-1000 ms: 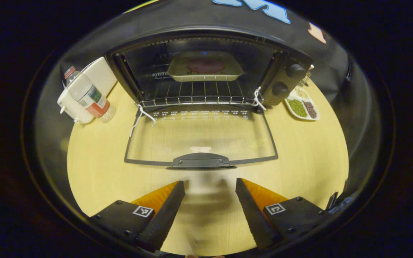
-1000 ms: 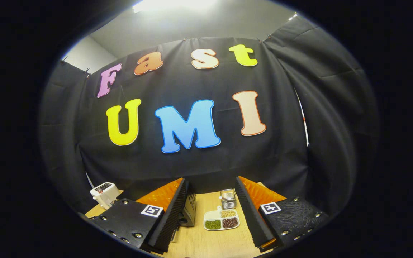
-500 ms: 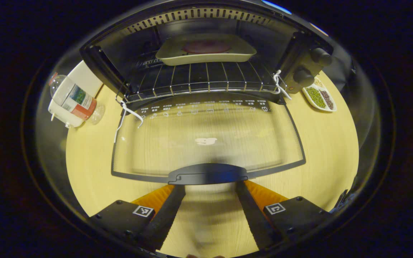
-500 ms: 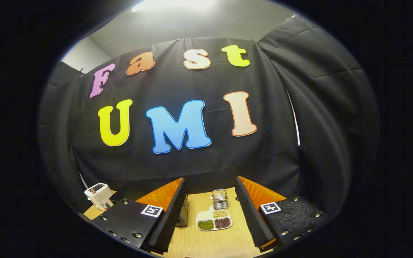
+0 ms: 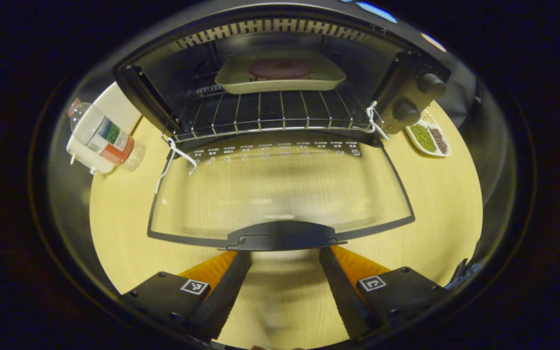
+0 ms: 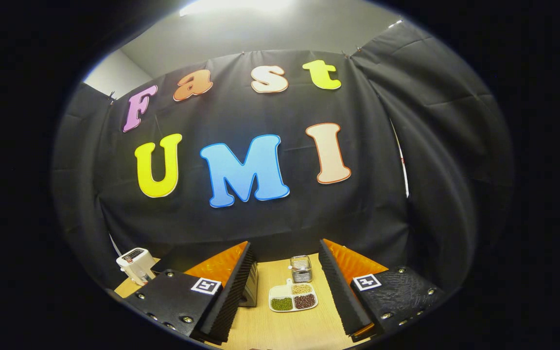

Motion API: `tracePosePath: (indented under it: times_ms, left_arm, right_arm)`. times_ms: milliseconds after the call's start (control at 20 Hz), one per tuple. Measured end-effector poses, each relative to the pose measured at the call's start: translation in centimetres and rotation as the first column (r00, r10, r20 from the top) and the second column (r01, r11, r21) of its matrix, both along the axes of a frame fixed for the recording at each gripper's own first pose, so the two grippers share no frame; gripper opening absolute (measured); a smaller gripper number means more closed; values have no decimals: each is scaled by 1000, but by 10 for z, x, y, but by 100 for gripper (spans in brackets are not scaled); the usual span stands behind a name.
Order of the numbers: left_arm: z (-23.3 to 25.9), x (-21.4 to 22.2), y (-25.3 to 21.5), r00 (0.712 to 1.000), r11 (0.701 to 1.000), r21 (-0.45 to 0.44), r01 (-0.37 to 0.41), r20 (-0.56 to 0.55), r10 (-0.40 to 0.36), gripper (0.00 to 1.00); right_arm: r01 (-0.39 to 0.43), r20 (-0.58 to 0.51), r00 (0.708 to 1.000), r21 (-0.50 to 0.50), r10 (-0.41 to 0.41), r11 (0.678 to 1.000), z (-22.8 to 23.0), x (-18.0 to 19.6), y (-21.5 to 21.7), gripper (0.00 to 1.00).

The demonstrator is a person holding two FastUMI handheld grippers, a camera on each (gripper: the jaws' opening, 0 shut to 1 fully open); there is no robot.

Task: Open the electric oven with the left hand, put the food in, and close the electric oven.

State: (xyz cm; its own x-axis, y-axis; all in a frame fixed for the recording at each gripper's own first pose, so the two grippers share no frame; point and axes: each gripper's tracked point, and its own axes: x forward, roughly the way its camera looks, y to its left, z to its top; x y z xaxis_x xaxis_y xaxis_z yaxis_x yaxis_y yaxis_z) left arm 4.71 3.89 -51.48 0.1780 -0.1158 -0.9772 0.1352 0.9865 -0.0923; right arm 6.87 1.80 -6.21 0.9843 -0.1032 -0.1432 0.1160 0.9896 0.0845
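The black electric oven (image 5: 409, 92) stands open, its glass door (image 5: 280, 189) folded down flat over the table. Inside, a pale tray (image 5: 241, 83) holding a reddish piece of food (image 5: 280, 69) rests at the back of the wire rack (image 5: 280, 114). My left gripper (image 5: 285, 252) is open, with its fingertips right at the near edge of the door handle (image 5: 282, 236) and nothing between them. My right gripper (image 6: 285, 244) is open and empty, raised above the table and facing the booth wall; a corner of the oven (image 6: 251, 287) sits by its left finger.
Left of the oven are a clear bottle with a red-banded label (image 5: 97, 133) and a white appliance (image 5: 83, 155). On the oven's right lies a divided dish of beans (image 5: 428, 138), also the dish (image 6: 293, 297) beside a small jar (image 6: 301, 269). Bare wooden table (image 5: 445, 204) flanks the door.
My left gripper has moved forward until its fingertips reached the door handle, then shifted only slightly. The right gripper has barely drifted.
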Motion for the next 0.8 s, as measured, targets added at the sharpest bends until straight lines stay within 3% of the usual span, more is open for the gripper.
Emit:
tracePosePath:
  times_ms: [50,150,200,400,450,700,750,800]
  left_arm:
    - [4,1,0,1000,1000,-7,-5,10,5,96]
    - [13,1,0,999,1000,-19,-15,37,16,100]
    - [16,1,1,999,1000,-21,-13,51,14,92]
    - [28,3,1,996,999,-27,-20,86,23,100]
    - [30,6,2,994,999,-30,-27,102,30,96]
    - [40,20,5,984,997,-30,-65,163,69,100]
    - [43,24,6,982,997,-29,-69,173,73,96]
    - [45,27,8,980,997,-26,-72,184,76,100]
  right_arm:
    - [-1,1,1000,3,1,1000,1,0,1,83]
    - [-9,-5,1000,13,9,1000,0,0,7,84]
    - [-16,-6,1000,10,16,1000,0,0,10,84]
    - [-38,0,999,-1,38,999,3,-2,20,84]
    - [-44,0,999,-2,44,999,5,-3,21,83]
    - [-59,5,998,-9,59,998,9,-4,21,84]
    - [-57,6,998,-6,57,998,10,-5,20,83]
    - [-55,5,998,-1,55,998,9,-4,21,83]
